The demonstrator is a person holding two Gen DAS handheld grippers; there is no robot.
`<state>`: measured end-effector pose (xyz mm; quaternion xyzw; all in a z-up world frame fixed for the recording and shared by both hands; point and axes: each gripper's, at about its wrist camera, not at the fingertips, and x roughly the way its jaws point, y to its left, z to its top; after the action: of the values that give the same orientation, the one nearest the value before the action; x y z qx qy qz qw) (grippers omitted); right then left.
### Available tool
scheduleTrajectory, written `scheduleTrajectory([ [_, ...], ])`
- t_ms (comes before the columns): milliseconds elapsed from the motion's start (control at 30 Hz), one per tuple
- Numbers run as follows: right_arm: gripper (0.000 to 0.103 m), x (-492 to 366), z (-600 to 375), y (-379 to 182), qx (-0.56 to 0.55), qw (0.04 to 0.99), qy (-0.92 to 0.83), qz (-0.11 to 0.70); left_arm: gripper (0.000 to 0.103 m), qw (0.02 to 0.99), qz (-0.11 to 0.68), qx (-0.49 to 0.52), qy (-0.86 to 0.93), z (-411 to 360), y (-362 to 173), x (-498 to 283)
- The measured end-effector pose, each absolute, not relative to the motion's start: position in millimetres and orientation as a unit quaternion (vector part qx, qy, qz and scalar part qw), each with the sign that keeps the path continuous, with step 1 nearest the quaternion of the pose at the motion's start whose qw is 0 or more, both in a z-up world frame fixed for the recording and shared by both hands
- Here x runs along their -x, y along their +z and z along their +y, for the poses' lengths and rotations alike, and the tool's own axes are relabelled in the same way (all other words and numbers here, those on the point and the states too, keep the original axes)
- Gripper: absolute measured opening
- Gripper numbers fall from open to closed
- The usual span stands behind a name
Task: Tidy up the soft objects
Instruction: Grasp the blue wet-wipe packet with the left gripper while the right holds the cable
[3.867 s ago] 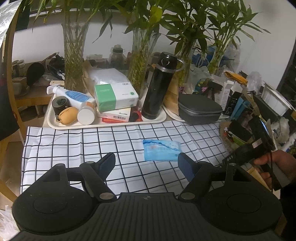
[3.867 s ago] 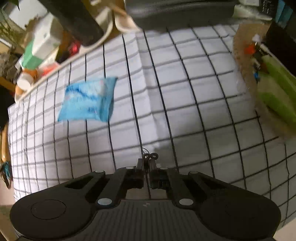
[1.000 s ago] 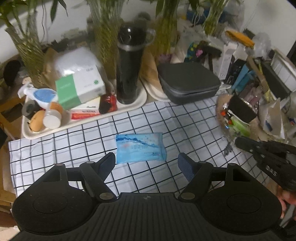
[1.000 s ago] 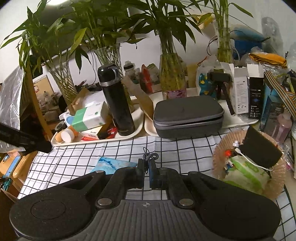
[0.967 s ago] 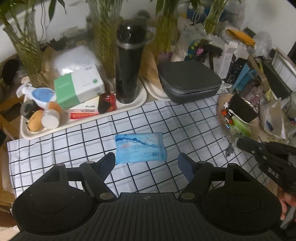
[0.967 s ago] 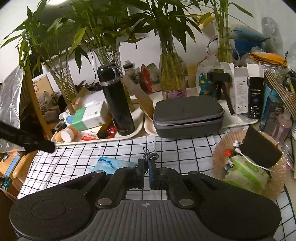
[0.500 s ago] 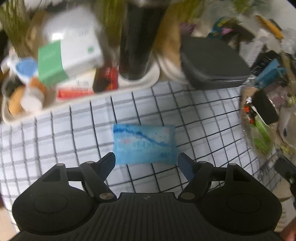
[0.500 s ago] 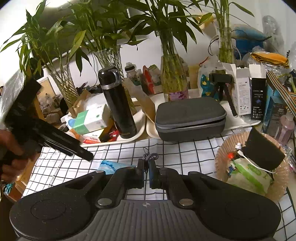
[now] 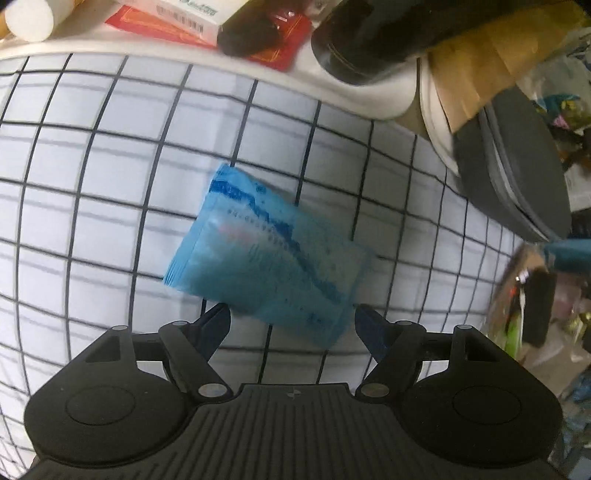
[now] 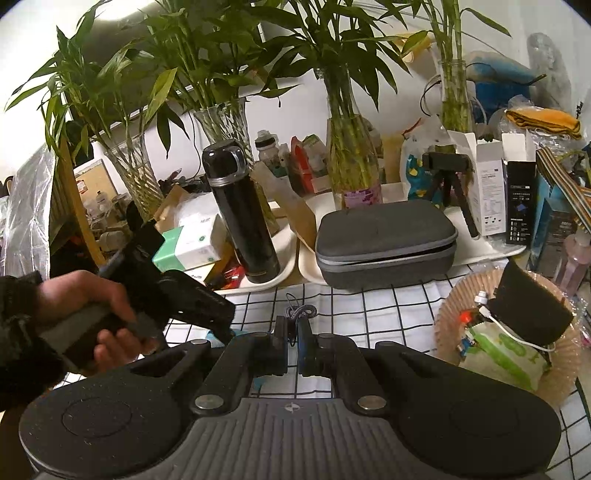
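- Surface: a white cloth with a black grid (image 9: pixel 110 155) covers the surface under both claws; in the right wrist view a white wall (image 10: pixel 295 107) closes the room behind a row of bamboo stalks in glass vases (image 10: pixel 351 162).
- Left claw (image 9: pixel 291 325): points steeply down at the cloth, jaws set wide apart and gripping nothing; a hand (image 10: pixel 85 314) in a dark sleeve holds its handle.
- Task's thing: a soft blue packet (image 9: pixel 266 254) lies flat on the cloth just ahead of the left claw, its near corner between the two open fingertips (image 9: pixel 218 321) without touching either; the picture is blurred.
- Right claw (image 10: pixel 291 332): pads closed together with nothing but a short cord loop (image 10: pixel 299 312) at the tips; it points across the surface toward the back.
- Beyond the left claw: a cream tray (image 9: pixel 362 99) with a black flask (image 10: pixel 240 214), a red packet (image 9: pixel 280 40) and a white box (image 9: pixel 184 14).
- Ahead and right of the left claw: a grey zip case (image 9: pixel 517 166) on a second tray.
- Far right of the left claw: a woven basket (image 10: pixel 447 314) holding a black pouch (image 10: pixel 532 306) and a green-and-white packet (image 10: pixel 502 354).
- Open room: bare cloth lies to the left of the packet and between it and the trays; the trays, case and basket bound it at the back and right.
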<state>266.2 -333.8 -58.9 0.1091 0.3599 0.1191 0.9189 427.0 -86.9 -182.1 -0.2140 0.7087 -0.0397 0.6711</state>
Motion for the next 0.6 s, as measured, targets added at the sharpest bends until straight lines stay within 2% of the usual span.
scheduleTrajectory([
  [200,0.007,-265.7,-331.6,-57.3,-0.103,0.921,0.124,0.356,0.074,0.707,0.677,0.204,-0.027,-94.3,-182.4,-442.7],
  [367,0.007,-266.1,-329.8,-56.5,-0.099,0.921,0.124,0.356,0.079,0.722,0.668,0.181,-0.007,-108.8,-182.2,-454.2],
  [500,0.007,-266.2,-327.2,-55.0,-0.093,0.922,0.127,0.354,0.091,0.733,0.664,0.145,0.014,-128.0,-183.3,-456.4],
  [600,0.007,-266.2,-325.9,-54.7,-0.089,0.922,0.128,0.354,0.093,0.742,0.659,0.117,0.039,-142.6,-184.8,-455.8],
])
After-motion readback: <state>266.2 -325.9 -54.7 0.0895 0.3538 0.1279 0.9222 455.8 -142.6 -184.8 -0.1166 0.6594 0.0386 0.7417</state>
